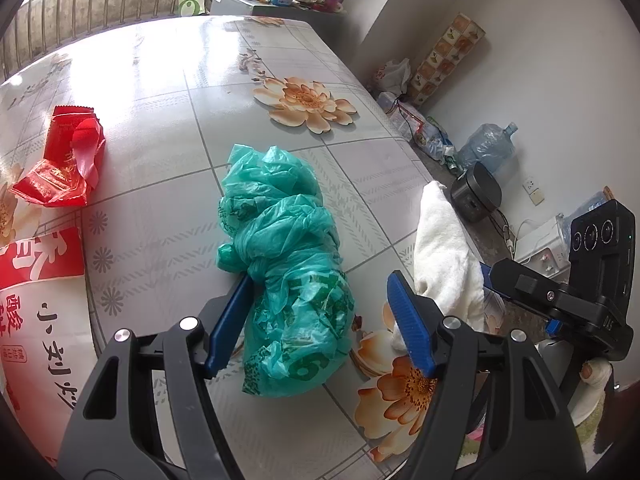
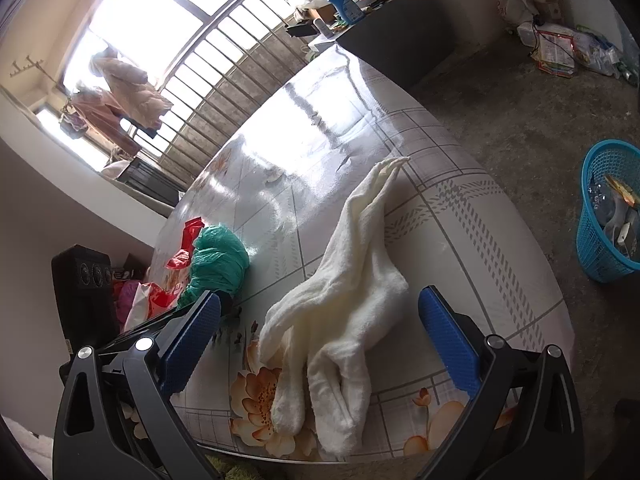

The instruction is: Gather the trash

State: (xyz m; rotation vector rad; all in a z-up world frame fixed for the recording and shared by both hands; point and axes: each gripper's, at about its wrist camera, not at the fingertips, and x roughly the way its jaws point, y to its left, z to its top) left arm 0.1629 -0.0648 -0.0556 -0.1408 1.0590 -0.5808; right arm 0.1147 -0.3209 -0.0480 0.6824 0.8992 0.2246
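We see 2 wrist views of a trash-collecting scene. Nearest in the left view, the left gripper [image 1: 316,320] stands partly spread, its 2 blue pads flanking the near end of a crumpled green plastic bag [image 1: 284,264]; one pad lies against the bag's side and the other stands clear, so we judge the bag lies loose on the surface [image 1: 160,152], not gripped. Nearest in the right view, the right gripper [image 2: 320,344] is spread wide over a white towel [image 2: 344,300], which lies between the pads without touching either; we read this as straddling rather than holding. Farther along the surface lie red wrappers [image 1: 64,160] and a large red-and-white printed bag [image 1: 36,300], presumably also awaiting collection. Beyond the surface's far edge, on the floor, stands a blue mesh basket [image 2: 608,216] already holding scraps; we judge it the likely destination, placed within reach of the right side.
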